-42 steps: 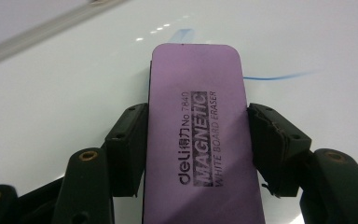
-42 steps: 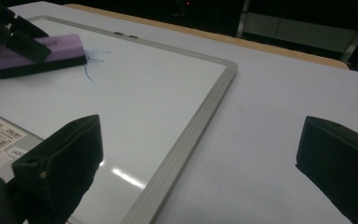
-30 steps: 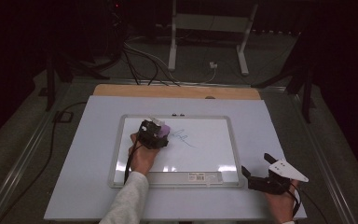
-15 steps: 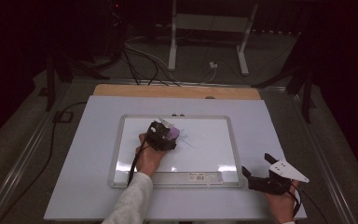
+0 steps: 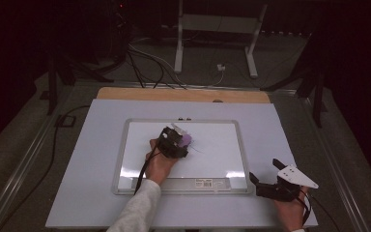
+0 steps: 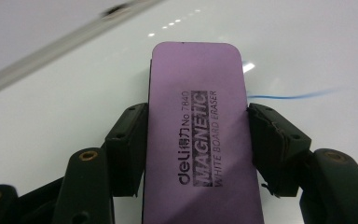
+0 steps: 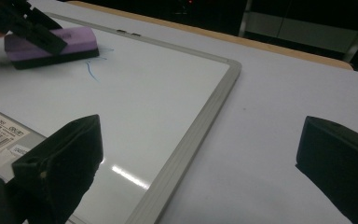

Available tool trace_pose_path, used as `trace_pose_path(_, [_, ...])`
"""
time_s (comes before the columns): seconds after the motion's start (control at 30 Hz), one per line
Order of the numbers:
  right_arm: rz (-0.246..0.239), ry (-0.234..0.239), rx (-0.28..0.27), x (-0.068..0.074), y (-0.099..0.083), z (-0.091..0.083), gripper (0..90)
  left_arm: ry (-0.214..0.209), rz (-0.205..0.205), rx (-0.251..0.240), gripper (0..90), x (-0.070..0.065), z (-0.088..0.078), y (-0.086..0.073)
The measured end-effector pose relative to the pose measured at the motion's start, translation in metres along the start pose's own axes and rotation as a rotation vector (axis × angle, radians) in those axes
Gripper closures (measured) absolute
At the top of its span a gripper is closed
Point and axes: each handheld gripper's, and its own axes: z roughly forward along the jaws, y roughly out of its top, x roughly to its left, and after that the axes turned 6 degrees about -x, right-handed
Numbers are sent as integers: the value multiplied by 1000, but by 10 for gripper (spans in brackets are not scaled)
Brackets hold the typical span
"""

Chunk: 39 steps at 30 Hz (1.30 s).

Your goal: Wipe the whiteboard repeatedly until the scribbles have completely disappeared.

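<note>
Sliding rightward since before: left gripper [image 5: 178, 143] with eraser [image 6: 198, 135].

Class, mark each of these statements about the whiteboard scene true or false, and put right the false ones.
1. The left gripper is clamped on a purple eraser. True.
2. The eraser rests on the bare table beside the whiteboard. False: it sits on the whiteboard, inside the frame.
3. The right gripper holds a marker. False: its jaws stand wide open with nothing between them.
4. Blue marker strokes are on the board next to the eraser. True.
5. The right gripper hovers over the middle of the board. False: in the high view it is off the board's lower right corner, above the table.
</note>
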Motion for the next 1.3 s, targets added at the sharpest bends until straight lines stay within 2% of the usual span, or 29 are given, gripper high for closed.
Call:
trace_pose_path(0.1, [-1,0,2,0,0,0,9,-79,36,-9,422,-16,0,1])
trace_pose_path(0.17, [-2,1,1,0,0,0,9,-93,58,-10,421,-20,0,2])
trace_pose_path(0.23, [-1,0,0,0,0,0,9,-109,43,-9,421,-17,0,1])
trace_pose_path(0.33, [0,-3,0,-1,0,-1,9,-68,24,-6,422,-6,0,0])
trace_pose_path(0.47, [0,-4,0,-1,0,-1,9,-8,-57,2,422,20,0,-3])
trace_pose_path(0.5, [0,-4,-1,-1,0,-1,9,2,-80,2,421,25,0,-4])
trace_pose_path(0.57, [0,-3,-1,-1,0,-1,9,-6,-113,0,422,31,1,-5])
trace_pose_path(0.63, [-1,-2,0,-1,0,-1,9,4,-89,-2,422,25,1,-4])
trace_pose_path(0.73, [-4,-1,1,0,0,0,9,-21,-51,-5,422,9,3,0])
trace_pose_path(0.83, [-6,1,1,1,0,0,9,-63,-12,-10,422,-10,5,4])
trace_pose_path(0.97, [-5,1,-1,1,0,0,9,-145,39,-8,422,-32,7,8])
trace_pose_path(1.03, [-5,1,0,0,0,0,9,-164,63,-11,421,-39,7,10])
trace_pose_path(1.07, [-6,1,1,0,0,0,9,-158,77,-11,421,-41,7,10])
trace_pose_path(1.13, [-6,1,1,1,0,0,9,-163,70,-7,421,-38,8,11])
trace_pose_path(1.3, [-5,-2,-1,0,0,-1,9,-83,30,-1,422,-19,7,9])
